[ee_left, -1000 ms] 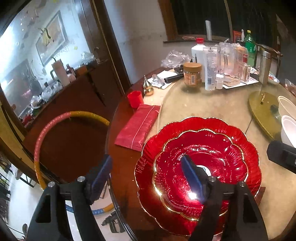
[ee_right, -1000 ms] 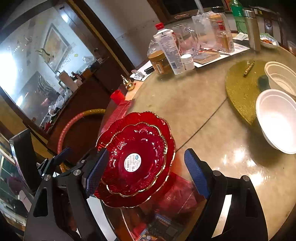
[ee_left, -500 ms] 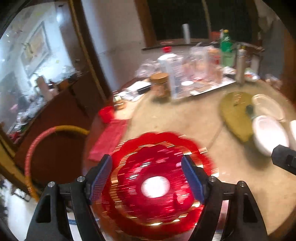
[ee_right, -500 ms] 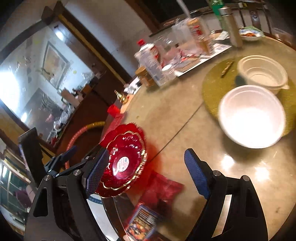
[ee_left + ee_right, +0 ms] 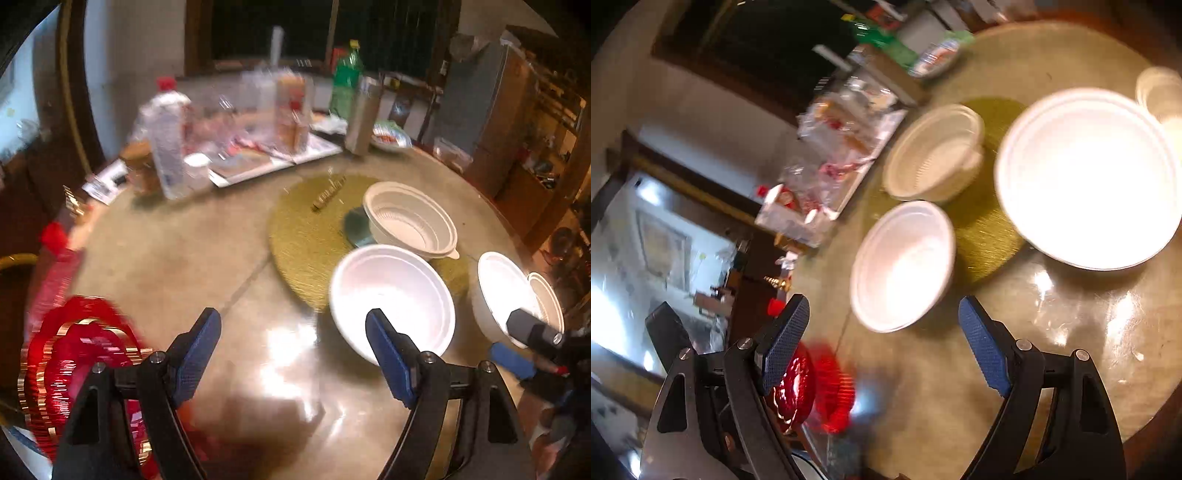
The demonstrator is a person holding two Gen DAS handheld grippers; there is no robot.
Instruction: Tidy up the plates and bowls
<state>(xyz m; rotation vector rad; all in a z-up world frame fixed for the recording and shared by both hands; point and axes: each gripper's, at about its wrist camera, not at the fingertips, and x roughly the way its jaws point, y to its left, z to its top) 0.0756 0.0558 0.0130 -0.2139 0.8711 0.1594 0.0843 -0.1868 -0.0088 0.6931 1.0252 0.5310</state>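
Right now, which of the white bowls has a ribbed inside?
The far bowl on the gold mat, with a pour lip. The smooth bowl nearer the left hand-held gripper is plain.

Domestic dining room: a large round glass-topped dining table (image 5: 207, 258) carries white plastic bowls (image 5: 391, 295), with bottles and jars (image 5: 166, 136) at its far edge, a wooden cabinet (image 5: 517, 122) beyond it.

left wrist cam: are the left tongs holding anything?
No. The left tongs are opening over bare table, nothing between them; the nearest white bowl lies beyond.
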